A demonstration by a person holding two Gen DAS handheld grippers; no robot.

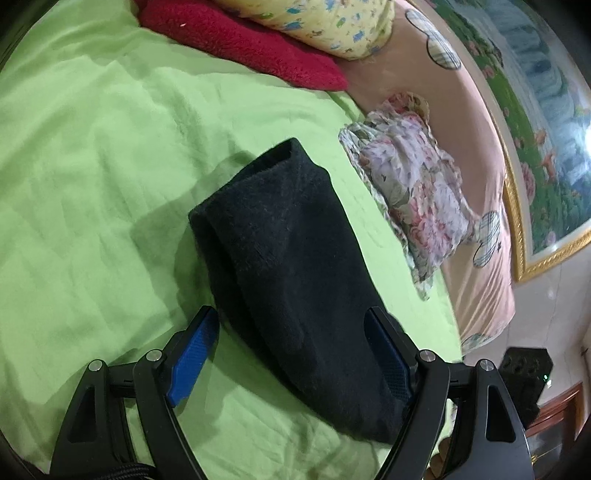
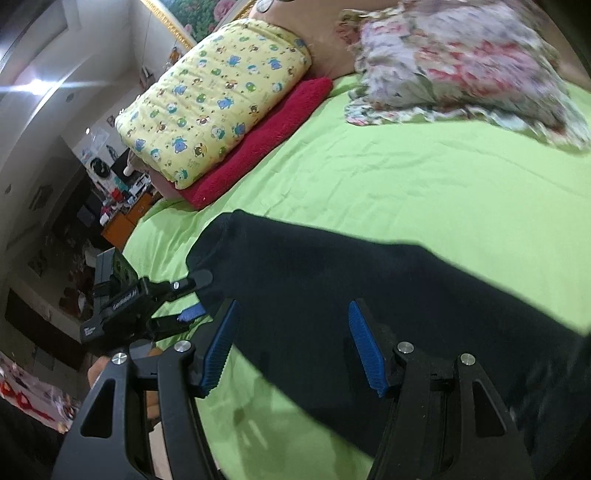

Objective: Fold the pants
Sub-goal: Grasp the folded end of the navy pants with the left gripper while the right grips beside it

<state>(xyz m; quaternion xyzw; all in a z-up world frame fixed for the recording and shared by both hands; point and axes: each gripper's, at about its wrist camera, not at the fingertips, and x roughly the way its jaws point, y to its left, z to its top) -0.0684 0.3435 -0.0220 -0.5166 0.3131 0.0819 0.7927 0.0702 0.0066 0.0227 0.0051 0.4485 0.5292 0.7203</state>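
Note:
Dark navy pants (image 1: 288, 258) lie folded into a long strip on the green bed sheet (image 1: 92, 166). My left gripper (image 1: 291, 328) is open, its blue pads either side of the pants' near end, not clamped. In the right wrist view the pants (image 2: 332, 280) stretch across the sheet (image 2: 406, 177). My right gripper (image 2: 291, 328) is open just above the pants. The left gripper (image 2: 192, 295) shows at the pants' left end there, with one finger above and one below the cloth edge.
A red towel (image 1: 240, 40) and a yellow cartoon-print pillow (image 1: 321, 22) lie at the head of the bed. A floral pillow (image 1: 413, 184) lies to the right by the pink padded headboard (image 1: 476, 184). Room clutter and furniture (image 2: 110, 206) lie beyond the bed's left edge.

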